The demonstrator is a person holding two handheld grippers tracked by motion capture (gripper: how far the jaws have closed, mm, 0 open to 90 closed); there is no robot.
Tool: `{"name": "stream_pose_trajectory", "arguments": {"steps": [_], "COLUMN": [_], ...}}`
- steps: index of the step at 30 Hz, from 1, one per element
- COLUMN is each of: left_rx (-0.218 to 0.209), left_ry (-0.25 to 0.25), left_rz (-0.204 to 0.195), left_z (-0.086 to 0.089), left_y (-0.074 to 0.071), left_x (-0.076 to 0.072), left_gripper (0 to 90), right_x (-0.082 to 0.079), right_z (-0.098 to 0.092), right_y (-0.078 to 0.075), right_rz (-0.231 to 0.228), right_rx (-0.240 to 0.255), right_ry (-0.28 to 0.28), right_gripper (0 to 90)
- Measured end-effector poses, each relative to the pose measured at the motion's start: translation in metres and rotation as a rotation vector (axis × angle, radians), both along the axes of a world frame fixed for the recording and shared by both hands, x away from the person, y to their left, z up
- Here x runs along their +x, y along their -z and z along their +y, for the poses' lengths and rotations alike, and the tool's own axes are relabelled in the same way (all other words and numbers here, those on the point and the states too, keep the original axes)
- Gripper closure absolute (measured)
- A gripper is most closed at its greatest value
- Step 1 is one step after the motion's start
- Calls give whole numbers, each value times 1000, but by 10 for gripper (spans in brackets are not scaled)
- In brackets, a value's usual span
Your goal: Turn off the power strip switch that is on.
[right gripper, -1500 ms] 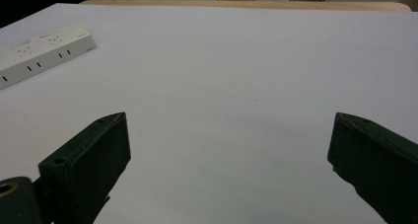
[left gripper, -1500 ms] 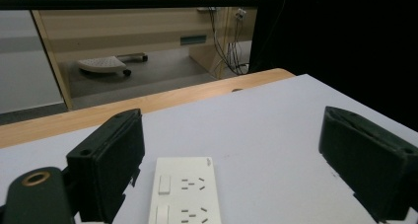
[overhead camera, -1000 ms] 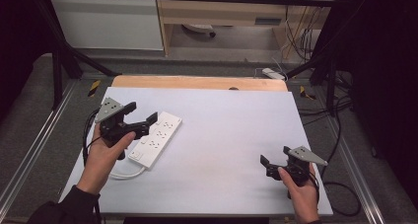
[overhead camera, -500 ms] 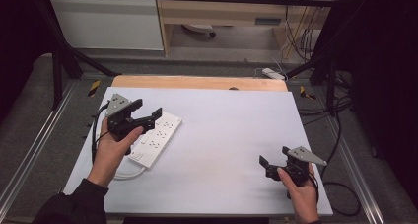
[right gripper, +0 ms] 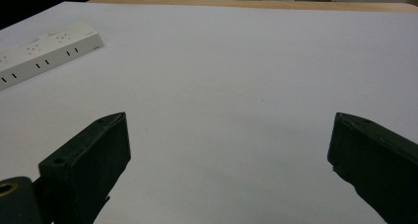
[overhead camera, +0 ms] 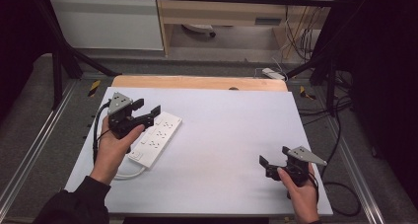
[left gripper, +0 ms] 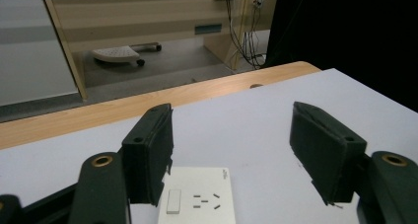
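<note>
A white power strip point(overhead camera: 156, 136) lies slanted on the left of the white table top point(overhead camera: 231, 130). My left gripper point(overhead camera: 147, 108) hovers over the strip's near-left part with its jaws wide apart and nothing between them. Seen from the left gripper view, the strip's end point(left gripper: 197, 199) with a switch and a socket lies low between the black fingers point(left gripper: 150, 155). My right gripper point(overhead camera: 274, 157) rests low at the table's front right, open and empty. In the right gripper view the power strip point(right gripper: 44, 49) lies far off at the upper left, beyond the open gripper point(right gripper: 229, 130).
The strip's white cable point(overhead camera: 123, 174) curls toward the front left edge. A wooden band point(overhead camera: 197, 82) runs along the table's far edge. Metal rails point(overhead camera: 29, 155) flank the table. Cables point(overhead camera: 340, 135) and another white strip point(overhead camera: 273, 73) lie on the floor beyond.
My left gripper has moved forward and a little to the right, over the power strip, still open. The right gripper has hardly moved.
</note>
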State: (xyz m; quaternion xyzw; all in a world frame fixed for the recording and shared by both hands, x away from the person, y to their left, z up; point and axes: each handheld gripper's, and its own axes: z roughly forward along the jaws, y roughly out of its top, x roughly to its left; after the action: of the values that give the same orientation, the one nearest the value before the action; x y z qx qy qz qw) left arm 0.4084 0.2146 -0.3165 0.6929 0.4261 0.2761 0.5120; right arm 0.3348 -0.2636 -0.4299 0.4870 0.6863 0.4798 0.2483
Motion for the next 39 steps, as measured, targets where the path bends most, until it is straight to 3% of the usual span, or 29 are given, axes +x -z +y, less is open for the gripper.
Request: {"name": "stream_pose_trajectory", "arguments": {"steps": [21, 39], "left_rx": [2, 12], "left_ry": [-4, 7], "left_rz": [22, 57], "left_z": [6, 11], "left_y": [4, 11], "left_x": [10, 21], "left_gripper": [670, 851], "right_x": [0, 0], "right_z": [0, -1], "right_y": [0, 0], "right_rz": [0, 1], "right_rx": [2, 1], "right_ry": [2, 2], "right_gripper": [29, 29]}}
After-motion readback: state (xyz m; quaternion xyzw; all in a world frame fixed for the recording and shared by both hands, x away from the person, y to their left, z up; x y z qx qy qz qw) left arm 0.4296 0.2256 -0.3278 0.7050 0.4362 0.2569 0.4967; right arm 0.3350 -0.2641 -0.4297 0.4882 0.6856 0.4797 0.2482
